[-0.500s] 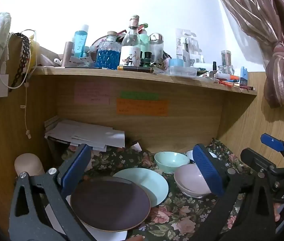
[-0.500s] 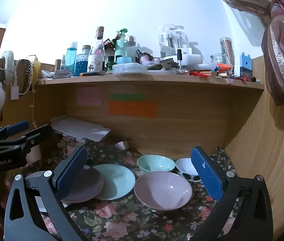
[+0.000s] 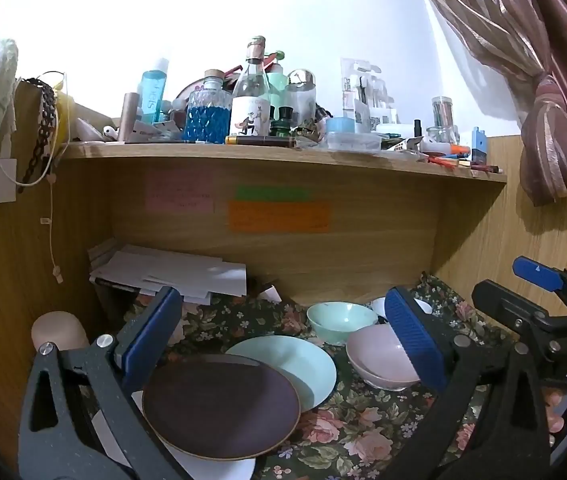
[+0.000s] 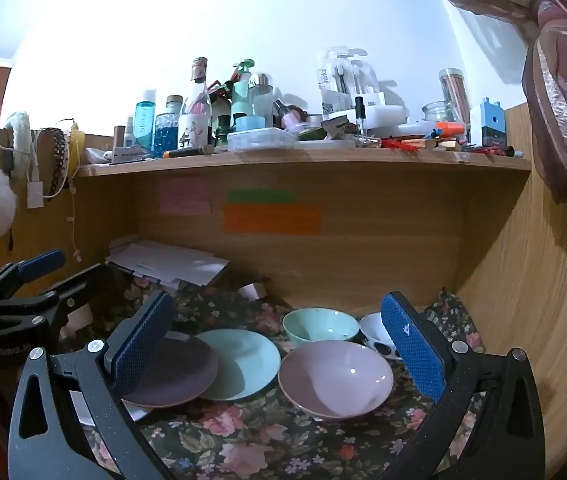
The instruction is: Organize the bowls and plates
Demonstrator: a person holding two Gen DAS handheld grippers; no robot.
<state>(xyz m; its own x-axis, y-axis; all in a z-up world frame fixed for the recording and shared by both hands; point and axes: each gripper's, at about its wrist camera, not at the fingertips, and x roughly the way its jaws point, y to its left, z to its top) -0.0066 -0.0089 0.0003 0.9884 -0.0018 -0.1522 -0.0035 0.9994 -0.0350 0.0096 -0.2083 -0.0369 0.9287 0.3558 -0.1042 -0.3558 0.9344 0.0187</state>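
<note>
On the floral cloth lie a dark purple plate (image 3: 219,404) overlapping a mint plate (image 3: 303,364), a pink bowl (image 3: 379,360), a mint bowl (image 3: 339,320) and a white spotted bowl (image 4: 375,332) behind. My left gripper (image 3: 283,344) is open and empty, held above the purple plate. My right gripper (image 4: 275,352) is open and empty, in front of the pink bowl (image 4: 335,376), with the mint plate (image 4: 243,360), purple plate (image 4: 175,376) and mint bowl (image 4: 319,324) beyond it. The right gripper also shows at the right edge of the left wrist view (image 3: 539,300).
A wooden shelf (image 3: 283,156) crowded with bottles overhangs the nook. Wooden walls close the back, left and right (image 4: 523,280). A stack of papers (image 3: 171,272) sits at back left. A white sheet (image 3: 211,464) lies under the purple plate. A beige rounded object (image 3: 59,328) stands at left.
Both grippers have barely shifted; the dishes have not moved.
</note>
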